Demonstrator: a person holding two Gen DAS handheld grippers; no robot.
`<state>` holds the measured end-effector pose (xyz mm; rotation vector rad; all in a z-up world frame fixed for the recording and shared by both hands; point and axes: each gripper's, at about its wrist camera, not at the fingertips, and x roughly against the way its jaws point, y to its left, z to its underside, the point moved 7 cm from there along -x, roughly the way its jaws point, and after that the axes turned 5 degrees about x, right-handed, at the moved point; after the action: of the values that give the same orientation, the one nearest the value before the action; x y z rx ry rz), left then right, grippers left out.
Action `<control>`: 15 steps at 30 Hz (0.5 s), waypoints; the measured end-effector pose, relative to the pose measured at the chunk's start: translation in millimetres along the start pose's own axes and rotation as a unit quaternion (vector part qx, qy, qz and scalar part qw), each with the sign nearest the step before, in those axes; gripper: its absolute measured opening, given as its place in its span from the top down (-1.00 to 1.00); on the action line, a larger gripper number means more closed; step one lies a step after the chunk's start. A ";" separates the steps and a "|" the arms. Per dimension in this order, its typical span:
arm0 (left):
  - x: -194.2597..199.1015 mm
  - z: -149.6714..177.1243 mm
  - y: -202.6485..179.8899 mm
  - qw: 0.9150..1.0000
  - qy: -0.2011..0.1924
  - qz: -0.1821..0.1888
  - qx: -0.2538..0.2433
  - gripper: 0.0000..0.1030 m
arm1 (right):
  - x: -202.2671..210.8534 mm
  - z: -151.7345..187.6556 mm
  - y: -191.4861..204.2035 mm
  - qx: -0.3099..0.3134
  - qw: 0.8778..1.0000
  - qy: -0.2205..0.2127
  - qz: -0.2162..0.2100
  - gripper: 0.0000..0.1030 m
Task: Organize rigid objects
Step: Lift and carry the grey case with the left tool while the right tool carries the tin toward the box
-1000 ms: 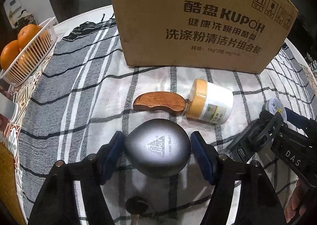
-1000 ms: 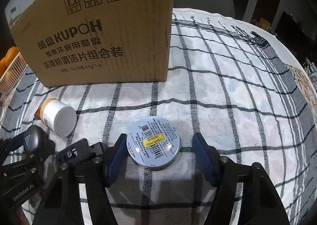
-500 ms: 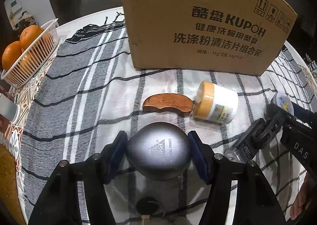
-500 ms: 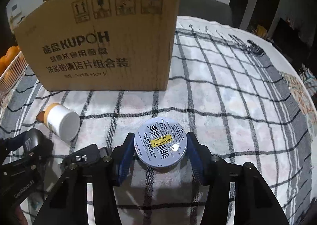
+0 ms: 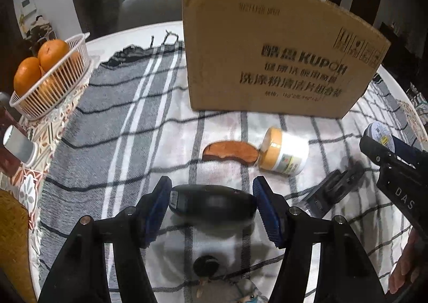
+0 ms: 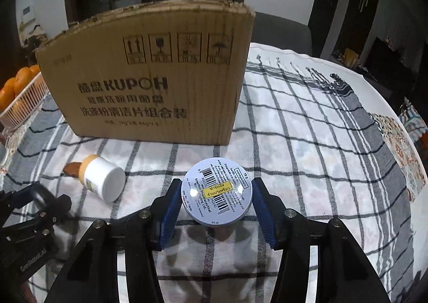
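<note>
Left gripper [image 5: 212, 205] clamped on dark oval case [image 5: 211, 206], blurred, raised off checked cloth [image 5: 128, 148]. Right gripper [image 6: 216, 200] closed on round tin [image 6: 217, 192]; barcode label legible only in right view. Left view alone: brown wooden piece [image 5: 231, 154] touching toppled jar [image 5: 285, 154], before carton [image 5: 270, 57].

Round white table [image 5: 125, 35] wearing a grey-and-white checked cloth [image 5: 112, 121], cardboard box [image 5: 267, 62] standing on it, white jar [image 5: 285, 153] lying on its side touching a brown, possibly wooden, piece [image 5: 230, 153], basket of oranges [image 5: 50, 81] sitting at the edge.
</note>
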<state>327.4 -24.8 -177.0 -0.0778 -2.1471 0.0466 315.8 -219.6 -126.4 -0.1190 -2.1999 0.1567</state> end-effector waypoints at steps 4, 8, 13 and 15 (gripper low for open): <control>17.7 -11.0 -3.6 1.000 -0.026 0.001 -0.004 0.13 | 11.1 -7.1 -1.7 -0.006 1.000 -0.013 -0.010 -0.03; 31.9 -21.1 -9.0 0.999 -0.045 0.010 -0.017 0.35 | 21.9 -12.8 -1.9 -0.015 0.999 -0.023 -0.024 -0.03; 25.5 -20.4 -7.3 0.999 -0.033 0.022 -0.019 0.35 | 27.6 -13.6 -1.2 -0.022 0.999 -0.026 -0.030 -0.03; 19.9 -16.7 -5.1 0.999 -0.020 0.030 -0.014 0.35 | 27.5 -13.0 2.2 -0.019 0.999 -0.026 -0.032 -0.03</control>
<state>330.4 -28.4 -150.9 -0.1597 -2.1856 0.0527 310.1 -212.7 -97.3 -0.0668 -2.2561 0.0842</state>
